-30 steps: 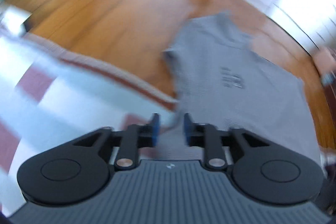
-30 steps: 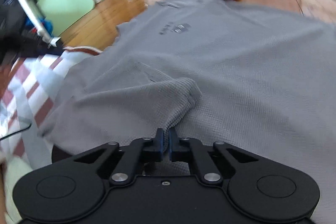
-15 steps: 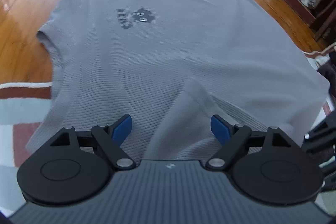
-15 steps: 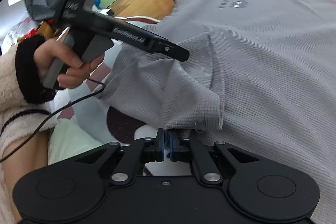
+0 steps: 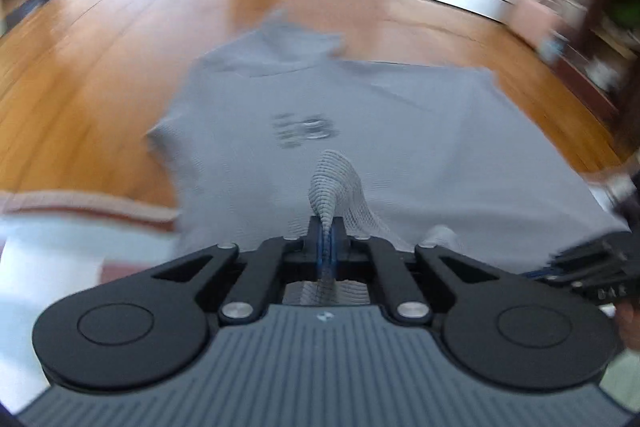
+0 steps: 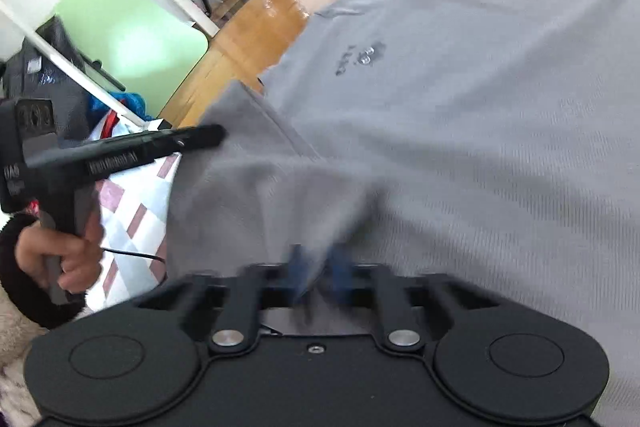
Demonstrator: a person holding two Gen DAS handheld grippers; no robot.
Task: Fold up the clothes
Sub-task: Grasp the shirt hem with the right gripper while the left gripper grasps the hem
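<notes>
Your grey ribbed T-shirt (image 5: 400, 131), with a small dark chest print, lay spread on the wooden floor (image 5: 100, 67), its near hem over a checked rug (image 6: 132, 203). Your left gripper (image 5: 326, 247) was clamped on a raised pinch of the hem. Your right gripper (image 6: 318, 275), blurred, was closed on the hem's fabric too.

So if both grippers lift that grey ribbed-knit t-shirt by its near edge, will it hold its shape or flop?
Probably flop: the grey ribbed-knit t-shirt bunches into a soft ridge where the left gripper pinches it. It likely stretches and sags between the left and the right gripper. It seems light, and should drag easily over the wooden floor.
</notes>
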